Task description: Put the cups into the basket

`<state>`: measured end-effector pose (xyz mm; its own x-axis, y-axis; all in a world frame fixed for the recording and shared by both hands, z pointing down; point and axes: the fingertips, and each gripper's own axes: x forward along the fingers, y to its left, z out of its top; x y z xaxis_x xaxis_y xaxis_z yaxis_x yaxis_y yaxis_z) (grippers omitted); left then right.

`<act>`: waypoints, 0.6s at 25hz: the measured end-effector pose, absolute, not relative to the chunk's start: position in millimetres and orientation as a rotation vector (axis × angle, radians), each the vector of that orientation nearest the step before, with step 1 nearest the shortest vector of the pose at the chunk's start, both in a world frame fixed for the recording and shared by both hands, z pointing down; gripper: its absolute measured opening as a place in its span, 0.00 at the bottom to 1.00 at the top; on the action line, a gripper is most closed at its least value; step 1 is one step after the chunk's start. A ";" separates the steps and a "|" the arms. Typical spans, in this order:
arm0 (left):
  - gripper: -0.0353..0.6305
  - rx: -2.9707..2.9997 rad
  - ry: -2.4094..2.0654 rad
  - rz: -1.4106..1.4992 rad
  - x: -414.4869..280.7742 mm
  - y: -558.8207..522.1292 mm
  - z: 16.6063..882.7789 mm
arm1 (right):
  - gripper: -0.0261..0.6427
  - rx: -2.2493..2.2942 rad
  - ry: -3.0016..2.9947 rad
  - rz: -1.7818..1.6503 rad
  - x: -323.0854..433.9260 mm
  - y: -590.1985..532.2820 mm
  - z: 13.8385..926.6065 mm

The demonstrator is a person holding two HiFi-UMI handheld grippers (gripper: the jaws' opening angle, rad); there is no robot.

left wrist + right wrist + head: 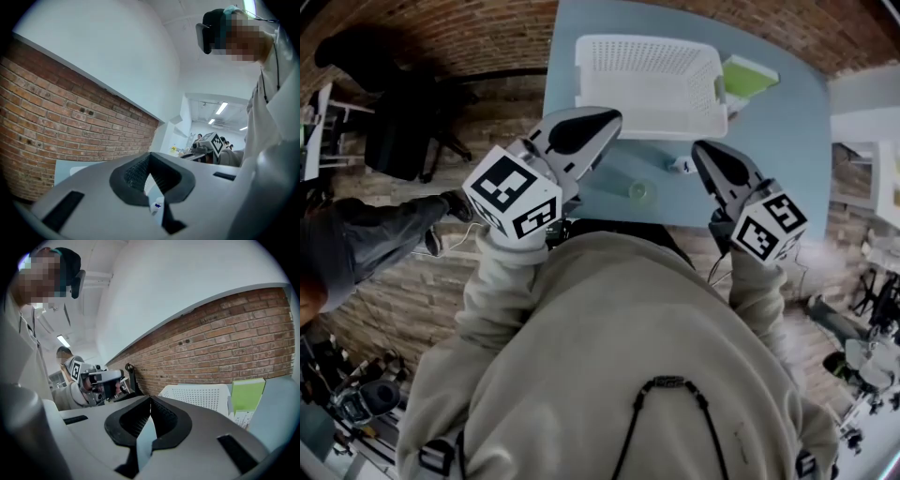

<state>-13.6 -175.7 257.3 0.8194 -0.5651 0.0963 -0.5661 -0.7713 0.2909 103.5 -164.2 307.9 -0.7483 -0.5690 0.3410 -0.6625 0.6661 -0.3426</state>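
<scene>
**Both grippers closed on nothing; cup stands outside the basket**

In the head view the white basket point(656, 122) sits at the far side of the blue table point(787, 159). A pale green cup point(639, 192) stands on the table at 6 o'clock from the basket, apart from it and close to the table's near edge. A small white item point(680, 166) lies at 2 o'clock from the cup; it is too small to identify. A green book point(748, 75) lies at 3 o'clock from the basket, just beside its end.

The left gripper point(609, 120) is at 11 o'clock from the cup, and the right gripper point(701, 152) at 2 o'clock from it. Neither touches the cup. In each gripper view the jaw tips meet and hold nothing, left gripper point(150, 154) and right gripper point(150, 398) alike. The right gripper view shows the basket point(201, 397) ahead at 1 o'clock.
</scene>
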 end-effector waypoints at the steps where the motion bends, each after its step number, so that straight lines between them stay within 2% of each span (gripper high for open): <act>1: 0.05 2.685 -0.872 0.013 -11.8 -177.5 260.4 | 0.06 0.992 -2.677 0.676 105.8 -166.1 309.1; 7: 0.05 2.664 -0.904 0.014 11.0 -182.0 260.1 | 0.06 0.927 -2.694 0.655 109.7 -181.2 302.9; 15: 0.05 2.615 -0.994 0.060 7.5 -184.3 277.4 | 0.06 0.849 -2.689 0.685 105.7 -183.1 314.8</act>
